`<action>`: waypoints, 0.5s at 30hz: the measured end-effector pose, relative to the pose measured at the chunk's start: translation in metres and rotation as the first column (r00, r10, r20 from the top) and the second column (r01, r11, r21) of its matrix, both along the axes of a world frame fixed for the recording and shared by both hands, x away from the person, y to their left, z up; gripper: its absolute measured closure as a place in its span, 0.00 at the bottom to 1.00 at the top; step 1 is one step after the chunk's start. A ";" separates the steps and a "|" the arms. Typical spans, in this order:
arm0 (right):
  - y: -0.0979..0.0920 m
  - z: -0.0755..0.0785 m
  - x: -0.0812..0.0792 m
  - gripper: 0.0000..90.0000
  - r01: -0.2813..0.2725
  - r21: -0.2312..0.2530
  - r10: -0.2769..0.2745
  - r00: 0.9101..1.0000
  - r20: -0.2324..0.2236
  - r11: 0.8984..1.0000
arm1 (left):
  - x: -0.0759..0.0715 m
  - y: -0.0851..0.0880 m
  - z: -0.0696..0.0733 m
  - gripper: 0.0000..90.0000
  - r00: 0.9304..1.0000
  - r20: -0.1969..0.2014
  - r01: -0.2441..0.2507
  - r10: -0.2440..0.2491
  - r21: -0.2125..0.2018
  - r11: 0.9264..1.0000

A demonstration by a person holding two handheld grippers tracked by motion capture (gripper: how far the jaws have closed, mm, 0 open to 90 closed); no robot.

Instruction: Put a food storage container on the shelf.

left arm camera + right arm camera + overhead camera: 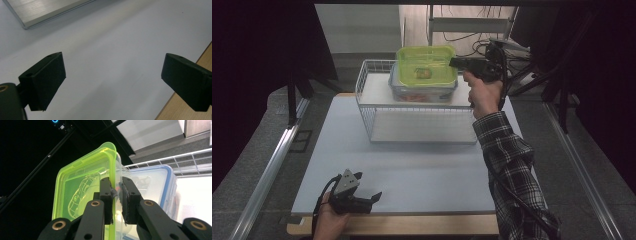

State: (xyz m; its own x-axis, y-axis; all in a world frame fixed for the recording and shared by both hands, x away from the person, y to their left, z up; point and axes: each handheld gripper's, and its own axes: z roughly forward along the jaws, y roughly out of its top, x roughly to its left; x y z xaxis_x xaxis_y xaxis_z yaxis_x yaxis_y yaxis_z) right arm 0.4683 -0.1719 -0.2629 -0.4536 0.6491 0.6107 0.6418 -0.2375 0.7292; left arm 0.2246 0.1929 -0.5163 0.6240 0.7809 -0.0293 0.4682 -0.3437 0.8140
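Two lidded boxes stack in the wire basket (364, 107) at the table's (412, 175) far edge. Right gripper (456, 63) clamps the green-lidded box (426, 65) by its right rim, directly atop the blue-lidded box (398, 89). Left gripper (373, 198), jaws apart, idles at the near edge.

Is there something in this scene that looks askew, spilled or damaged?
Nothing looks spilled or damaged. One thing sits unusually: the green-lidded container is not flat on the wire rack but is above the blue-lidded container, with the right gripper clamped on its rim. The left gripper rests open at the table's near edge.
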 end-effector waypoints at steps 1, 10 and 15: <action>0.000 -0.001 0.001 0.89 0.000 0.005 0.000 1.000 -0.003 1.000 | 0.000 0.000 0.000 0.06 1.000 0.000 0.001 -0.001 0.000 1.000; 0.010 0.000 0.001 0.86 0.038 -0.057 -0.036 0.999 0.028 0.998 | 0.000 -0.001 -0.001 0.06 1.000 -0.003 0.004 -0.004 0.002 1.000; 0.016 0.001 0.003 0.80 0.067 -0.162 -0.058 0.996 0.063 0.984 | 0.000 -0.001 -0.001 0.06 1.000 -0.006 0.006 -0.006 0.004 1.000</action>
